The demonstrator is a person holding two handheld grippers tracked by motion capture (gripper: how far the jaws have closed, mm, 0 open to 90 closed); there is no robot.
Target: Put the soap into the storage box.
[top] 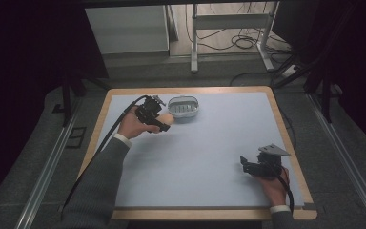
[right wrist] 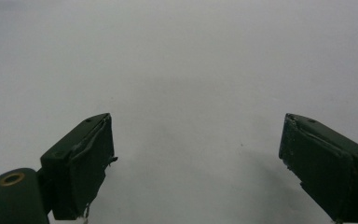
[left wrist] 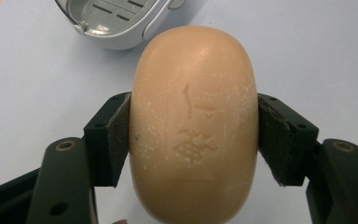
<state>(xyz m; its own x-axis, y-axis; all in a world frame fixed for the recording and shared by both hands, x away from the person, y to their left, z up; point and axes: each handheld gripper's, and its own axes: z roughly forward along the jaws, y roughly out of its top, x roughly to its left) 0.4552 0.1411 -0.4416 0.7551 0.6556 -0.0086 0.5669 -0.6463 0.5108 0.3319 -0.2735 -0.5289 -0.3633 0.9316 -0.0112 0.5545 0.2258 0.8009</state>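
Observation:
A tan oval bar of soap [left wrist: 193, 126] with a stamped mark sits clamped between the two black jaws of my left gripper [left wrist: 193, 137], which is shut on its sides. In the high view that gripper [top: 158, 121] holds the soap [top: 167, 118] just left of a grey slotted soap dish [top: 183, 108] at the back of the mat. The dish [left wrist: 116, 21] lies just beyond the soap in the left gripper view. My right gripper [top: 246, 164] rests near the front right of the mat, and its jaws [right wrist: 196, 158] stand wide open over bare mat.
A pale blue mat [top: 205, 152] covers the wooden table [top: 288, 143]. Beyond the table's far edge are a white cabinet [top: 128, 28], a metal frame [top: 228, 28] and loose cables on the floor [top: 248, 43].

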